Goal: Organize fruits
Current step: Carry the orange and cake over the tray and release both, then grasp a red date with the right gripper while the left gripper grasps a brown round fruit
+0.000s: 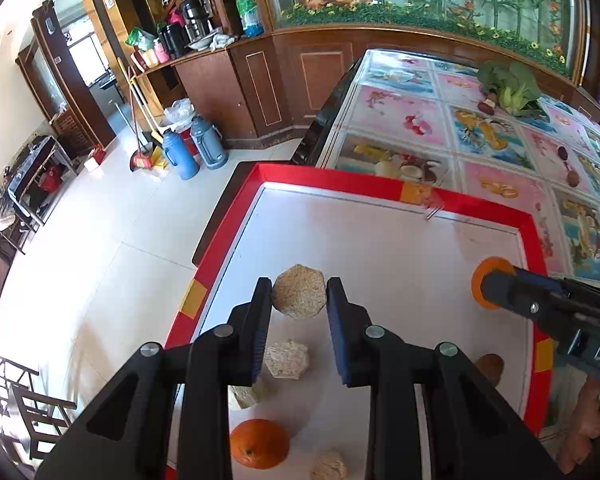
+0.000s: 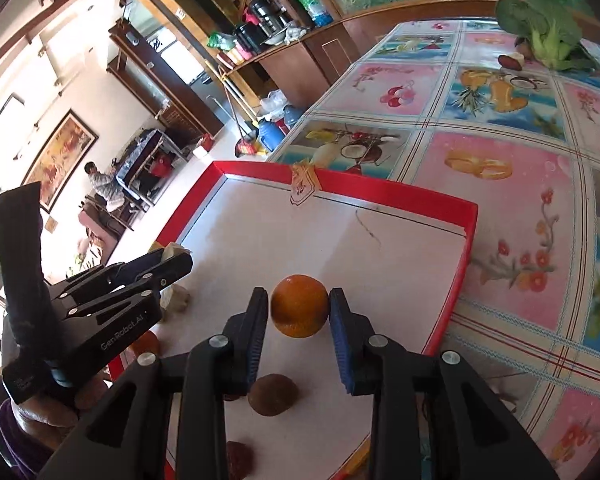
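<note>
Gripping a beige faceted fruit (image 1: 299,296), left gripper (image 1: 299,300) fingers narrow; right gripper (image 2: 299,308) clamps orange (image 2: 299,305), red-rimmed tray (image 2: 380,188) at 12 o'clock.

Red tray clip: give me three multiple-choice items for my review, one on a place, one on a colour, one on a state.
1. Where does the leafy green vegetable lie?
A. in the red tray
B. on the patterned tablecloth beyond the tray
C. on the floor

2. What colour is the rim of the tray?
A. red
B. blue
C. black

3. What do the right tongs hold?
A. nothing
B. a beige block
C. an orange

Answers: 1 B, it sits at the far end of the tablecloth; 2 A, a red border frames the white floor; 3 C, the orange sits between both fingers.
</note>
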Demonstrator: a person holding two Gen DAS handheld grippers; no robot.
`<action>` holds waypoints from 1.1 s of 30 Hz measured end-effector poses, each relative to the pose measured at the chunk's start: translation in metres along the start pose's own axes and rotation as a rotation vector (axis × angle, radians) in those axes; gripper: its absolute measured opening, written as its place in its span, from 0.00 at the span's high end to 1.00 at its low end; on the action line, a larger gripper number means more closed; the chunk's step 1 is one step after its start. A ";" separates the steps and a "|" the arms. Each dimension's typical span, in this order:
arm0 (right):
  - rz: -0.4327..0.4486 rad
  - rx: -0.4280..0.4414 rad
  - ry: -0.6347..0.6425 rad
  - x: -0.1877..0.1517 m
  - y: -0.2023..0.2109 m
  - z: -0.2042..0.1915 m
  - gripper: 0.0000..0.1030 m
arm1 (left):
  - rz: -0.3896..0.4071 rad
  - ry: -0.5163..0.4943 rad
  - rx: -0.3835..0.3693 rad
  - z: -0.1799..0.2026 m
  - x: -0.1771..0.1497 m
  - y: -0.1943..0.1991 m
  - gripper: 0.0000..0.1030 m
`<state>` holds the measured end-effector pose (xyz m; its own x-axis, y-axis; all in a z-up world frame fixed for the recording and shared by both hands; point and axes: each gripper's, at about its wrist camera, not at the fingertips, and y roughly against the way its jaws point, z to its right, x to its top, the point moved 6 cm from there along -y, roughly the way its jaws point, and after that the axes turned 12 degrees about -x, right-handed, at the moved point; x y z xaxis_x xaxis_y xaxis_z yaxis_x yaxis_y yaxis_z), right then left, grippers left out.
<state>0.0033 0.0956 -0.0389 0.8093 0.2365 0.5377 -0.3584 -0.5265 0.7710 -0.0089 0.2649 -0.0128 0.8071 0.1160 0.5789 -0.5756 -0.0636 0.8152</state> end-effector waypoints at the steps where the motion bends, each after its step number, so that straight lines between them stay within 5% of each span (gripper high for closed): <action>1: 0.008 0.024 -0.005 0.000 0.003 0.000 0.68 | -0.006 0.005 0.014 -0.003 -0.002 -0.003 0.71; 7: 0.139 0.039 -0.034 0.015 0.034 0.016 0.67 | -0.030 0.026 0.024 -0.006 -0.010 -0.013 0.70; 11: 0.212 -0.017 -0.088 0.030 0.050 0.051 0.67 | -0.007 0.024 0.032 -0.003 -0.012 -0.005 0.44; 20: 0.301 -0.105 -0.371 0.063 0.090 0.174 0.67 | 0.027 -0.043 -0.022 0.032 -0.006 0.014 0.44; 26: 0.258 -0.210 -0.486 0.074 0.103 0.245 0.65 | 0.044 -0.105 -0.084 0.077 0.007 0.018 0.43; 33: 0.122 -0.340 -0.462 0.112 0.079 0.276 0.68 | 0.054 -0.196 -0.159 0.144 0.030 0.014 0.43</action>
<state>0.1944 -0.1444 -0.0121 0.8444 -0.2297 0.4839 -0.5292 -0.2176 0.8201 0.0260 0.1246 0.0182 0.7757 -0.0790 0.6261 -0.6195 0.0940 0.7793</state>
